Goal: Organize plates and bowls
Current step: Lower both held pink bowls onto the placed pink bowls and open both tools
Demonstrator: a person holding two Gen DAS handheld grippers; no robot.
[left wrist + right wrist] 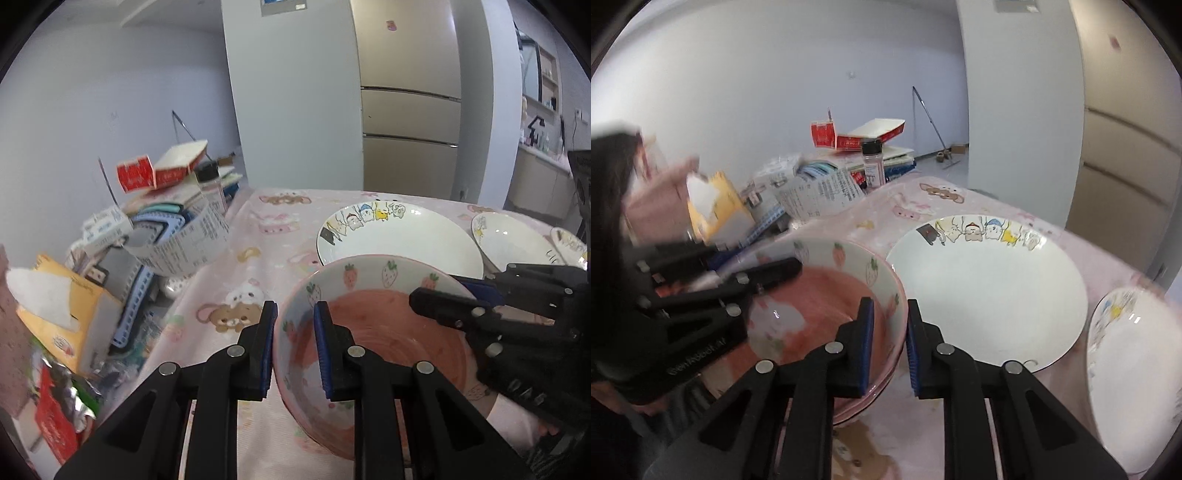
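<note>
Your left gripper (295, 345) straddles the pink bowl's (373, 325) left rim, one finger inside, one outside. Your right gripper (889, 341) does the same on the right rim. Both look clamped, but blur hides actual pad contact. The bowl is tilted, near edge of the table (258, 424). Big white plate (990, 291) just behind it, smaller plate (1134, 373) to the right.

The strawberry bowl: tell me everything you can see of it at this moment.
The strawberry bowl looks like glazed ceramic: pale inner wall with painted strawberries, reddish-pink bottom, pink outside. It is deep, empty and tilted. The left tongs straddle its left rim, the right tongs its right rim, one finger inside and one outside each; contact is unclear. It sits over the pink tablecloth, before the white cartoon plate.
</note>
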